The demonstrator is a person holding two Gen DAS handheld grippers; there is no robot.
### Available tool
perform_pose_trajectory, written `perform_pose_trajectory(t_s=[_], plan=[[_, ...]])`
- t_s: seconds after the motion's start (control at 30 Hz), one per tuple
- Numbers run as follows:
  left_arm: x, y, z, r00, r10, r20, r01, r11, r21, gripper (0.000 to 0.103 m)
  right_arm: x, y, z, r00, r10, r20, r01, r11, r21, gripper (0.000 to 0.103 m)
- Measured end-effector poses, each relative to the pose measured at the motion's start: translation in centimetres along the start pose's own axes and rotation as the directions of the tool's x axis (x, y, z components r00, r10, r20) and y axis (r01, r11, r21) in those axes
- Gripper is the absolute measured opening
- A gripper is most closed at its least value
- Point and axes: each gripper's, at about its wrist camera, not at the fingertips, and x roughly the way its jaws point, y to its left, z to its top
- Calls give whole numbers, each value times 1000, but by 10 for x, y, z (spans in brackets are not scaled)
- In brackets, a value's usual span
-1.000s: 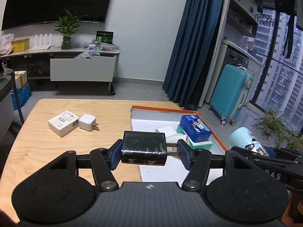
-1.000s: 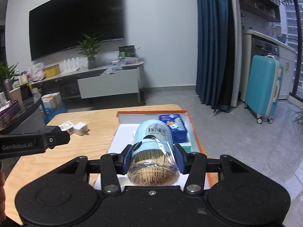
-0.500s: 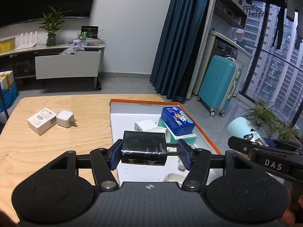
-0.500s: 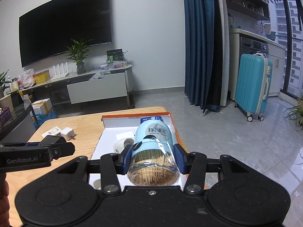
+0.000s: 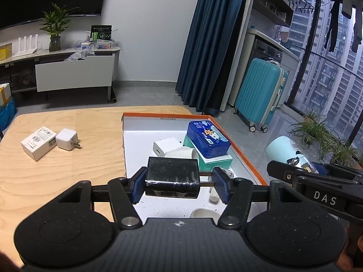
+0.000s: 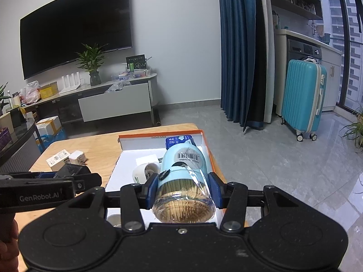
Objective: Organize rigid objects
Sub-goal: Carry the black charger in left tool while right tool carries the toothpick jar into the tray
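My left gripper (image 5: 178,187) is shut on a black box (image 5: 172,176), held above the near part of the white tray with the orange rim (image 5: 247,158). My right gripper (image 6: 182,192) is shut on a light blue toothpick jar (image 6: 183,176) above the tray's right side (image 6: 209,156); the jar also shows in the left wrist view (image 5: 283,150). In the tray lie a blue tin (image 5: 207,139) on a teal box (image 5: 215,159), a white charger (image 5: 166,146) and a white roll (image 6: 145,171).
A white carton (image 5: 38,142) and a white plug adapter (image 5: 67,139) lie on the wooden table (image 5: 56,170) left of the tray. A teal suitcase (image 5: 261,95), blue curtains and potted plants stand on the floor to the right.
Both grippers have moved over the tray with their loads, the left one to the right. The grips have not changed.
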Motion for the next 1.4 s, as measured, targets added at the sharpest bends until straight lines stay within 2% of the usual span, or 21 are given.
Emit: perform_pose_trajectory(t_s=[0.57,1.4], plan=[[18,-1,12,999,-10,-34,10,1000,-7,62,23,-4,12,1000,12,-11,-12,1000,-5,57],[59,12,47,999,14,-41,-14,1000,-14,62,74,1,50,994,105,-41,-105,994,-1,57]])
